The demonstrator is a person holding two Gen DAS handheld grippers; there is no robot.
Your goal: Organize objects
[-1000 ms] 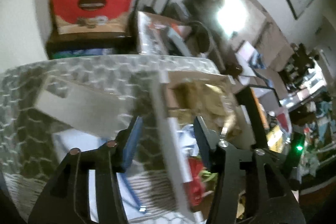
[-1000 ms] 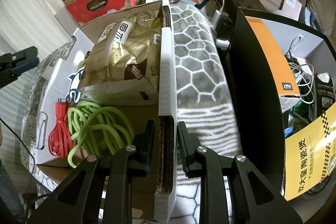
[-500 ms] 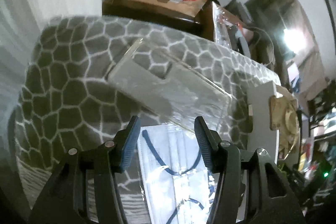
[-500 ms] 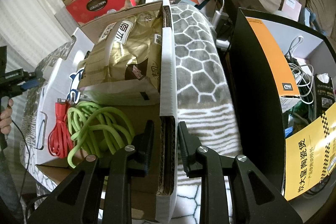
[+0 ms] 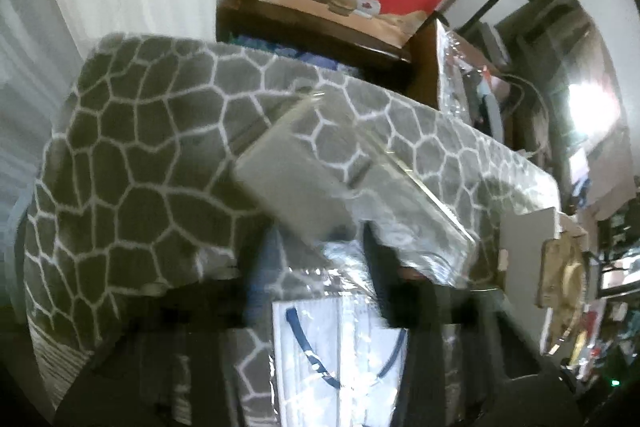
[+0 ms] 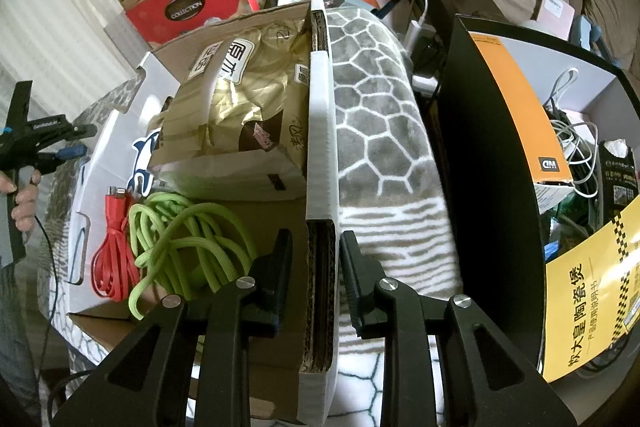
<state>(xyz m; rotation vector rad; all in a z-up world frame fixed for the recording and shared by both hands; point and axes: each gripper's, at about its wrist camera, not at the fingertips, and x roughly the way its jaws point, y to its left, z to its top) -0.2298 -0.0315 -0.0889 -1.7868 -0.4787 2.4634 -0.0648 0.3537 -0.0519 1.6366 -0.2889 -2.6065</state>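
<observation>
Left wrist view is smeared by motion: the left gripper [image 5: 316, 275] shows only as dark blurs low in frame, so I cannot tell how its jaws stand. Between those blurs lies a clear plastic bag [image 5: 340, 355] with blue cord, on the grey patterned blanket [image 5: 132, 163], a clear flat case [image 5: 360, 187] just beyond it. In the right wrist view, the right gripper [image 6: 316, 267] straddles the cardboard box wall [image 6: 321, 211], jaws apart, neither touching. Inside the box, left of the wall, lie a red cable [image 6: 112, 247], green rope [image 6: 188, 239] and gold bag [image 6: 244, 103].
</observation>
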